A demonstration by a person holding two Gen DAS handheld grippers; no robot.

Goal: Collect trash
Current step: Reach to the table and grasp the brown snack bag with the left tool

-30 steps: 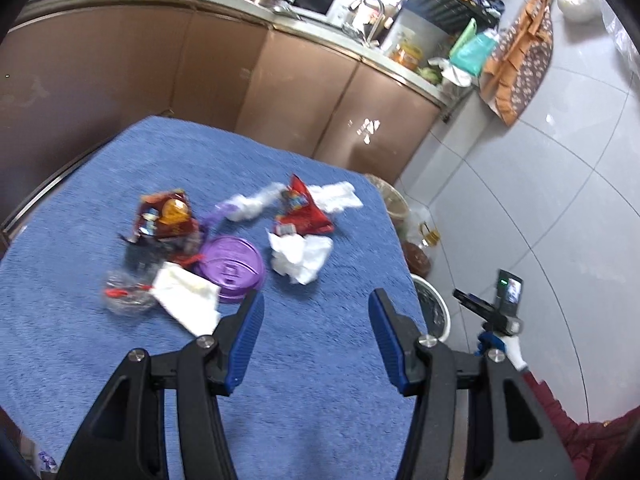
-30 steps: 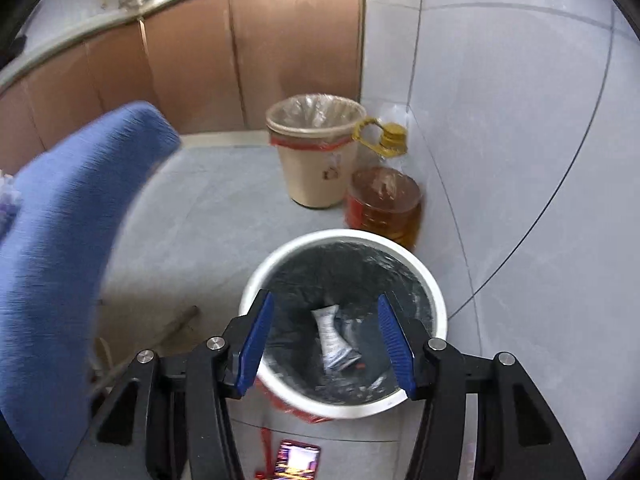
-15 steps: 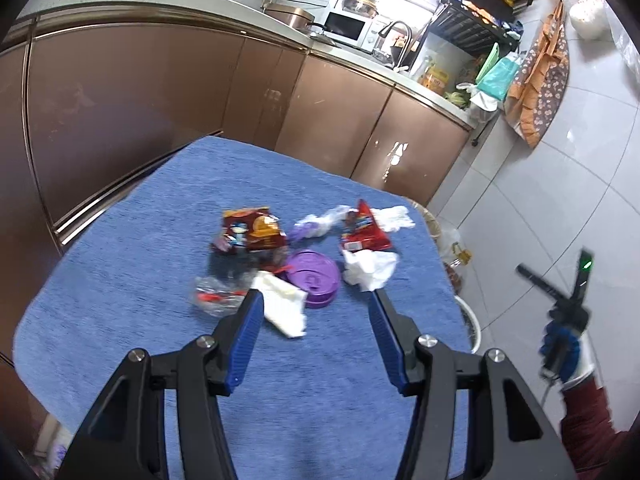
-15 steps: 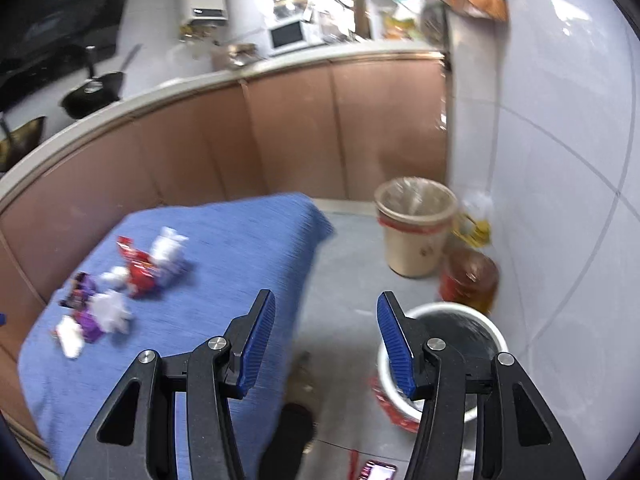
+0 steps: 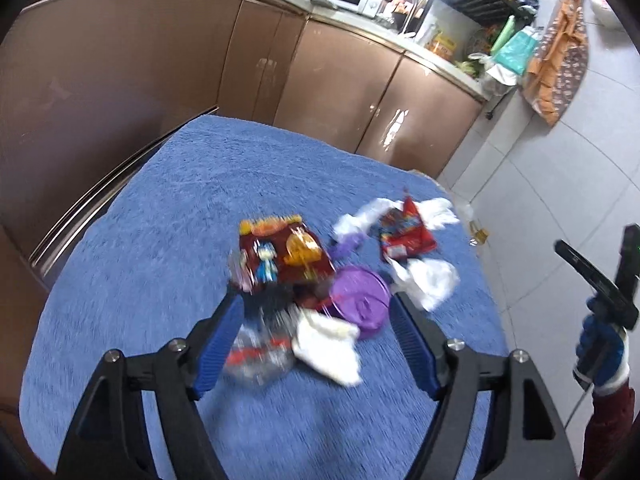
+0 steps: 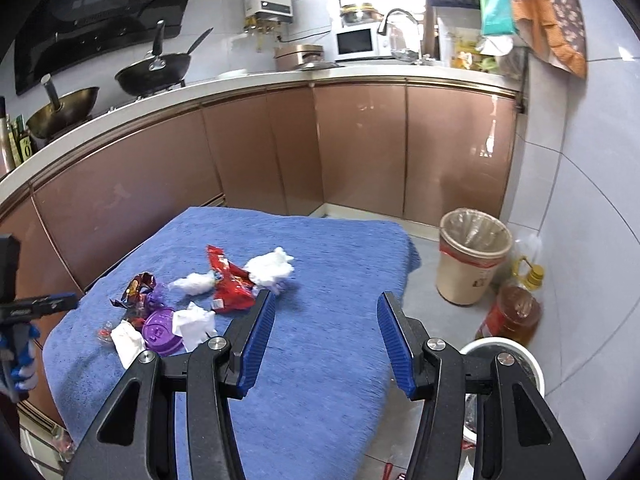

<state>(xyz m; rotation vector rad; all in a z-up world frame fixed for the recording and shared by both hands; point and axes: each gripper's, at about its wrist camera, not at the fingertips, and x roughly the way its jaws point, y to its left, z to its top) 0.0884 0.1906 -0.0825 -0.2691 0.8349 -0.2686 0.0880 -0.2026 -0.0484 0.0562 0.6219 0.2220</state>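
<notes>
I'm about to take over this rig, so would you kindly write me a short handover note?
Left gripper: empty, fingers just opened wider, over the near trash.
Right gripper: open, empty, above the blue cloth.
On the cloth: purple lid, tissues, red wrapper, dark snack bag, clear wrapper.
White bin on the floor to the right.
Left: bin all of that.

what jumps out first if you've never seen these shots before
A heap of litter sits mid-way on the blue towel-covered table: a dark red snack bag, a purple lid, a bright red wrapper and crumpled white tissues. The left gripper hangs over the heap, its jaws just opened wide, nothing clamped. Right of the table, on the floor, stand a lined beige bin and a white bucket.
</notes>
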